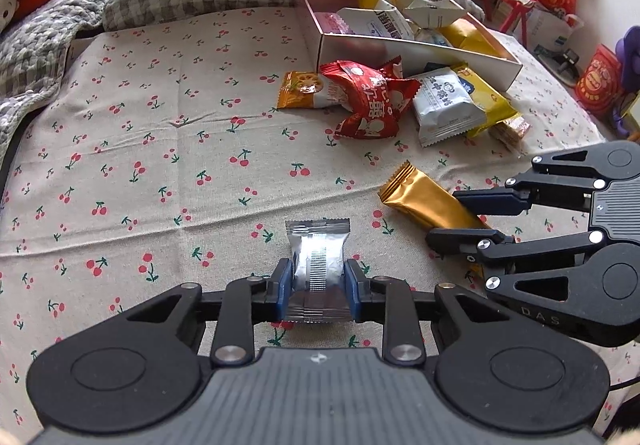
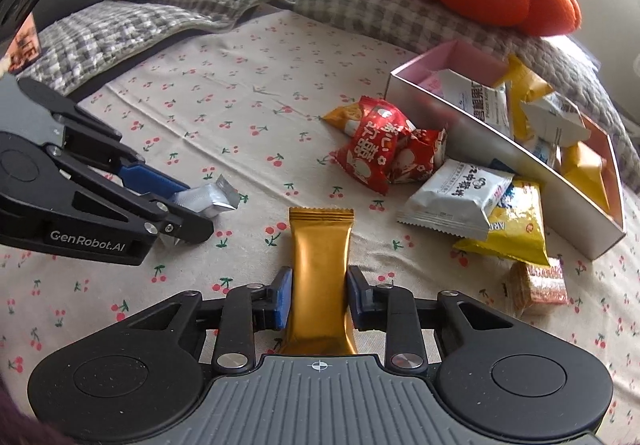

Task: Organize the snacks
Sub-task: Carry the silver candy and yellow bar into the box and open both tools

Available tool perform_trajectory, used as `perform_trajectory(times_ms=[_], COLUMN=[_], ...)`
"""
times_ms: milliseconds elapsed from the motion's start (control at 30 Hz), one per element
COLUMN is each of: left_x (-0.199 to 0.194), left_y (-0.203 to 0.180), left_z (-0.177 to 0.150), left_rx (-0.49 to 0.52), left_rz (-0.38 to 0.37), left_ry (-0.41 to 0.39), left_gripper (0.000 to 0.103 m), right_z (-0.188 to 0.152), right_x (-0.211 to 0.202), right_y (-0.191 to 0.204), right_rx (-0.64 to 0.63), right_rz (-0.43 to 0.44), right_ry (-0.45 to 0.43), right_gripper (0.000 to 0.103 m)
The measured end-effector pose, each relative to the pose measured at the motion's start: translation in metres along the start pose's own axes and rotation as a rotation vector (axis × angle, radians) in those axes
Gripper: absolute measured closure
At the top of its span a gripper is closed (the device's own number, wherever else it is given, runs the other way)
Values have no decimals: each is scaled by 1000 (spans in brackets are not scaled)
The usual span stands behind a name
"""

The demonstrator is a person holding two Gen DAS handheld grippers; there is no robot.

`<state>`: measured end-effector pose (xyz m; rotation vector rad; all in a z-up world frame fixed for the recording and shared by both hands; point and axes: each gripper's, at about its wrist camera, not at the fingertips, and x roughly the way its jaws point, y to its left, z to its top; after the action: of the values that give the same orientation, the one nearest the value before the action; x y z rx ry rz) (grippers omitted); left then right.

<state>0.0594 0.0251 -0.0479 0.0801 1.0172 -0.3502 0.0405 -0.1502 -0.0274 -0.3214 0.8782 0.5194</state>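
Left wrist view: left tool (image 1: 317, 287) clamping silver packet (image 1: 318, 263), right tool (image 1: 460, 219) clamping half-hidden gold bar (image 1: 424, 201)

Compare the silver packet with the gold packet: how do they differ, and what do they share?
The silver packet is short and squat; the gold packet is long and slim. The silver packet shows a printed barcode strip; the gold packet looks plain. The silver packet sits in the left tool, the gold packet in the right tool. Both are shiny foil with crimped ends, clamped between blue pads over the cherry-print cloth.
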Motion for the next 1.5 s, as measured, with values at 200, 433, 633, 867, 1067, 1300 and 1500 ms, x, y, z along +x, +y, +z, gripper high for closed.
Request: perform_trajectory(times_ms=[200,433,633,867,1067,1300,1500], left_x=[-3,-8,-12,-17,-21,-20,-14], left_y=[3,5,10,14,13,8,1], left_z=[5,15,24,37,48,64,79], left_rx=[-27,-60,-108,-159,-176,-195,-221], left_rz=[-17,-45,-88,-120,-139,-165,-194], left_ry=[-12,-36,-58,-92,-124,-167,-197], left_gripper=[79,79,79,79,79,79,79], right_z=[5,10,15,21,24,27,27], right_x=[-5,-15,-26,-39,-49,-56,-54], right_y=[-12,-29,-42,-55,-73,-107,-139], right_rx=[102,235,317,381,450,580,722], right_rz=[24,60,83,77,49,16,-4], right_ry=[5,-2,-28,-58,-81,-119,-161], right_gripper=[75,76,76,76,76,76,76])
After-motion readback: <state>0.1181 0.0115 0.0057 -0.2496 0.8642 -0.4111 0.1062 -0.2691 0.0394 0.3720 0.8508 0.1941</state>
